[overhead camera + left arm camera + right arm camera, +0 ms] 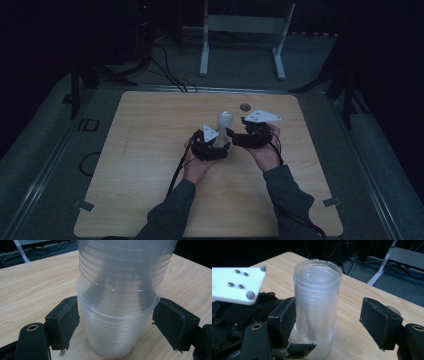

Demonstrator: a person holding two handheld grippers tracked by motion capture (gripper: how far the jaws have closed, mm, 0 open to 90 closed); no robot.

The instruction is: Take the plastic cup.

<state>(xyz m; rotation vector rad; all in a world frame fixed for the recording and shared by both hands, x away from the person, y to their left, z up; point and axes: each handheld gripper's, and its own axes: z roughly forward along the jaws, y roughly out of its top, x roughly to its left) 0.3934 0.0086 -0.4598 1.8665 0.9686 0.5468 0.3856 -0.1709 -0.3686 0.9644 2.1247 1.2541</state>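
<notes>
Clear, unmarked plastic cups [120, 315] between tongs [117, 322]

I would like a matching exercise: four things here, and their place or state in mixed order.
1 cup stack
2 left tool
3 right tool
4 small disc

a dark, on the table beyond the cups
b clear, upright
c jaws wide, one far from the cups
d one jaw each side of the cups

Pairs: 1-b, 2-d, 3-c, 4-a

Dim high view, brighter close-ups.
</notes>
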